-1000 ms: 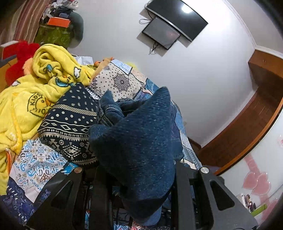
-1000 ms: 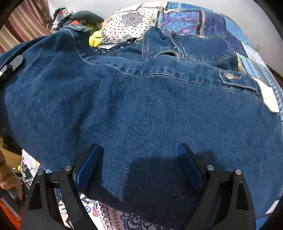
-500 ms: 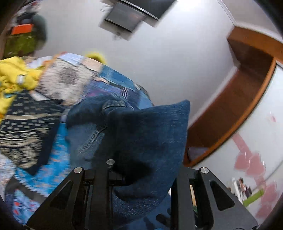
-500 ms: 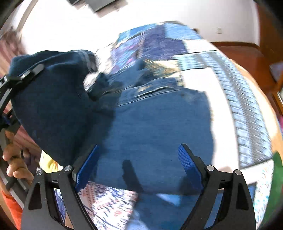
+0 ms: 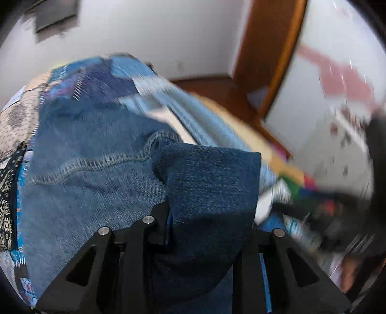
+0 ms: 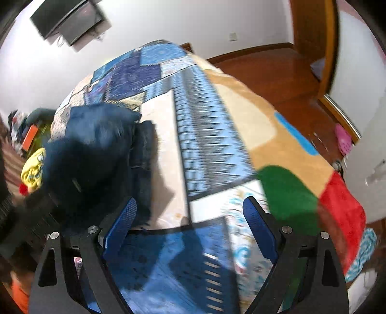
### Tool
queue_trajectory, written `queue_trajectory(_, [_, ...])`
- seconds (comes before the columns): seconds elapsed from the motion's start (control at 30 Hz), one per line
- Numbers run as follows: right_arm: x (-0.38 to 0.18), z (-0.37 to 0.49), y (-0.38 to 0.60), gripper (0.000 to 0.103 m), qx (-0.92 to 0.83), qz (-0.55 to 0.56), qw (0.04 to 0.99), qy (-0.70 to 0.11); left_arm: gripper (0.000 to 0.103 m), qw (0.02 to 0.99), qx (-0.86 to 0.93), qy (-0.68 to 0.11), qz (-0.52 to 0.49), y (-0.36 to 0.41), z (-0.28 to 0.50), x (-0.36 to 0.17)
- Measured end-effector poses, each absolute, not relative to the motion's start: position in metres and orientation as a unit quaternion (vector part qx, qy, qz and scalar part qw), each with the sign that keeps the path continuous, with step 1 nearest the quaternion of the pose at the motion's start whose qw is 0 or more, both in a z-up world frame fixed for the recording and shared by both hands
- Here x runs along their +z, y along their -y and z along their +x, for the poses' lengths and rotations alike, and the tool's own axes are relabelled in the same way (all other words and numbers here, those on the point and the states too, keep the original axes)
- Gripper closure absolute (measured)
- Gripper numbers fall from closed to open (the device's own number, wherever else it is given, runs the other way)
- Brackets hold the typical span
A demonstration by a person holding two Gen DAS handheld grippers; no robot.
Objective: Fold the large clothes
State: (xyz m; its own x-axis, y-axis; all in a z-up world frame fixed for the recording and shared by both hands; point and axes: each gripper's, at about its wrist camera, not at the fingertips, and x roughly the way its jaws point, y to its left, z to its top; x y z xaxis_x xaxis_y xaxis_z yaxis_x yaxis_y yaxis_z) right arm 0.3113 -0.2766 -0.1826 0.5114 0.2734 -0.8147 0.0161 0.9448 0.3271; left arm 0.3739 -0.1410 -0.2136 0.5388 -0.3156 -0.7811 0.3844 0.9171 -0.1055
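Item 1: one denim jacket (image 5: 91, 183), dark blue with pale topstitching, lay across the patchwork bedspread (image 6: 197, 125) on the bed. It filled the left wrist view from about 9 o'clock to the centre. In the right wrist view it showed as a dark bunched mass at 9 o'clock.

Item 2: left tongs (image 5: 207, 231), one pair, black. They were clamped on a thick fold of the denim jacket, which stood up between the two fingers and hid the pads. The gap was narrow, taken up wholly by cloth.

Item 3: right tongs (image 6: 189, 224), one pair, black with two blue ribbed pads (image 6: 120, 224). They stood wide apart with nothing between them, above the bedspread at 6 o'clock, well clear of the jacket.

Item 4: one bedspread, in blue, white and cream patches. A second cover (image 6: 289, 149), tan with one green patch and one red patch, lay on it at 3 to 4 o'clock.

Item 5: two dark screens (image 6: 65, 19) on the white wall at 11 o'clock, one beneath the other (both blurred).

Item 6: one yellow printed cloth (image 6: 32, 169) at 9 o'clock, partly behind the jacket.

Item 7: wooden floor (image 6: 277, 70) at 1 o'clock, and one pink object at 3 o'clock (too blurred to name).
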Motion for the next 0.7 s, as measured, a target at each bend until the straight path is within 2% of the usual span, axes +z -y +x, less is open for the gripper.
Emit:
queue_trajectory(0.07, [-0.181, 0.309, 0.284, 0.015, 0.068, 0.153, 0.857, -0.487, 0.078, 0.877, -0.200, -0.433, 0.065, 0.146, 0.366, -0.217])
queue_trajectory(0.13, [-0.179, 0.307, 0.287, 0.015, 0.066, 0.152, 0.859, -0.484, 0.071, 0.872, -0.203, -0.442, 0.059, 0.144, 0.365, -0.211])
queue_trajectory(0.17, [-0.176, 0.306, 0.288, 0.015, 0.066, 0.150, 0.861, -0.481, 0.066, 0.867, -0.207, -0.449, 0.051, 0.143, 0.365, -0.208])
queue_trajectory(0.27, [-0.167, 0.300, 0.285, 0.015, 0.070, 0.142, 0.867, -0.473, 0.038, 0.849, -0.231, -0.475, 0.015, 0.137, 0.363, -0.197])
queue_trajectory(0.3, [-0.164, 0.299, 0.284, 0.015, 0.072, 0.140, 0.869, -0.469, 0.034, 0.845, -0.237, -0.480, 0.005, 0.134, 0.360, -0.192])
queue_trajectory(0.53, [-0.139, 0.301, 0.264, 0.015, 0.101, 0.118, 0.885, -0.439, 0.030, 0.878, -0.202, -0.433, 0.006, 0.084, 0.333, -0.151])
queue_trajectory(0.6, [-0.135, 0.306, 0.249, 0.015, 0.117, 0.106, 0.887, -0.433, 0.021, 0.894, -0.170, -0.415, 0.007, 0.060, 0.333, -0.144])
queue_trajectory(0.7, [-0.137, 0.312, 0.230, 0.015, 0.136, 0.092, 0.886, -0.434, 0.020, 0.909, -0.124, -0.398, 0.012, 0.027, 0.330, -0.141])
